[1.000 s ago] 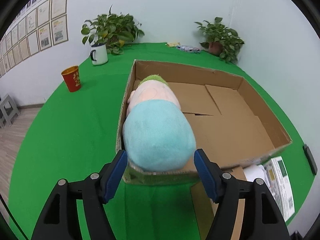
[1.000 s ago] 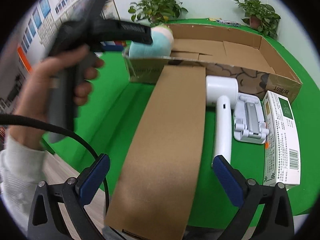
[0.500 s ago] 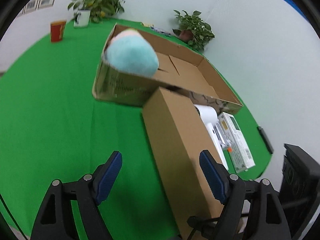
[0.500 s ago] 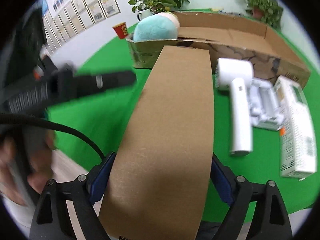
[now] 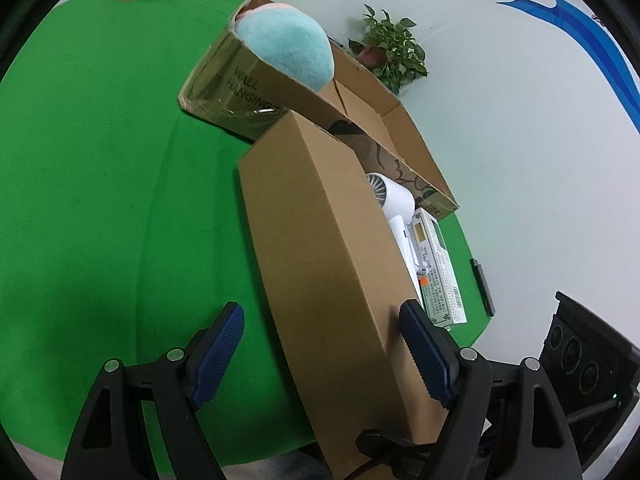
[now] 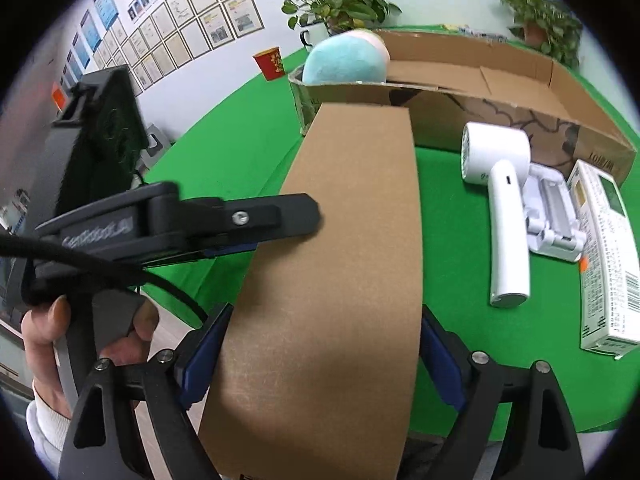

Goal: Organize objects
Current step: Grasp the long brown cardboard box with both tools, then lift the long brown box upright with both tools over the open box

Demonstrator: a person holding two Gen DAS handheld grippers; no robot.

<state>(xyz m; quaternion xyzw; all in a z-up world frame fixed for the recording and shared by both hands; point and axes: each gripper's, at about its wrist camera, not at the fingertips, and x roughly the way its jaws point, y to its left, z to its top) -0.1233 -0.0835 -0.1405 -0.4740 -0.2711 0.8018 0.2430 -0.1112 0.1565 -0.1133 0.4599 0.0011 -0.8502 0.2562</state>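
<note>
A long brown cardboard box (image 6: pixel 340 240) lies on the green table, its far end against the big open carton (image 6: pixel 480 80). My right gripper (image 6: pixel 322 356) is shut on the box's near end, one pad on each long side. My left gripper (image 5: pixel 322 354) is open and straddles the same box (image 5: pixel 320 240). Its right pad is at the box's edge and its left pad stands clear of it. A teal plush toy (image 5: pixel 288 48) sits in the carton's (image 5: pixel 384 120) left corner. In the right wrist view a hand (image 6: pixel 40 320) holds the left gripper, one of whose fingers (image 6: pixel 280 216) reaches over the box.
Right of the box lie a white hair dryer (image 6: pixel 504 200), a white stand (image 6: pixel 552 212) and a white-green packet (image 6: pixel 604 248). A red cup (image 6: pixel 272 64) and potted plants (image 6: pixel 340 0) stand at the back. A black device (image 5: pixel 588 360) is beyond the table's right edge.
The left gripper let go of the plush toy in the carton, then drew back and down to the long box. The right gripper's jaws closed onto the box's sides.
</note>
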